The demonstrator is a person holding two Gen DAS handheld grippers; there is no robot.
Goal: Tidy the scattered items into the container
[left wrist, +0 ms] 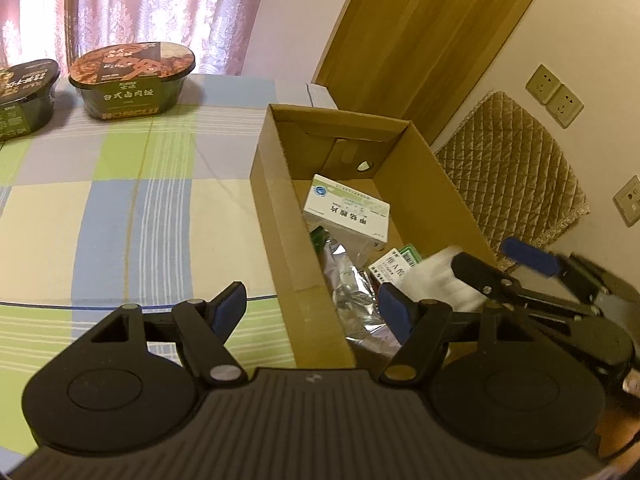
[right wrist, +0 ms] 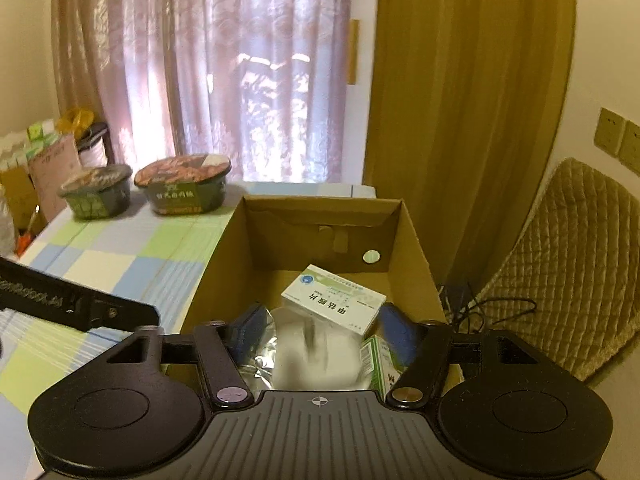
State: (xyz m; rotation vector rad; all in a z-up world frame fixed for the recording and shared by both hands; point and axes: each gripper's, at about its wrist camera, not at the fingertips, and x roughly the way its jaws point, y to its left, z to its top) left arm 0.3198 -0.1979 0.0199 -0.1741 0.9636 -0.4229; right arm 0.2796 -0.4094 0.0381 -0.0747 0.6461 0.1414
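Note:
An open cardboard box (left wrist: 280, 200) (right wrist: 208, 280) stands on the checked tablecloth (left wrist: 120, 200). Inside lie a white medicine box (left wrist: 346, 210) (right wrist: 334, 302), a silver foil packet (left wrist: 352, 292) (right wrist: 260, 356) and a small green-white box (left wrist: 394, 266) (right wrist: 380, 360). A white soft item (left wrist: 440, 280) (right wrist: 316, 356) shows blurred over them. My right gripper (right wrist: 324, 332) (left wrist: 492, 258) hangs open over the box's near end, with the white item loose between its fingers. My left gripper (left wrist: 312, 308) is open and empty, straddling the box's near left wall. Two instant-meal bowls (left wrist: 132, 80) (left wrist: 24, 96) (right wrist: 182, 186) (right wrist: 98, 196) stand at the table's far left.
A chair with a quilted tan cushion (left wrist: 516, 176) (right wrist: 568, 272) stands right of the box against a wall with sockets (left wrist: 554, 96). Curtains (right wrist: 224, 80) hang behind the table. Boxes and bags (right wrist: 44, 160) are piled beyond the table's left edge.

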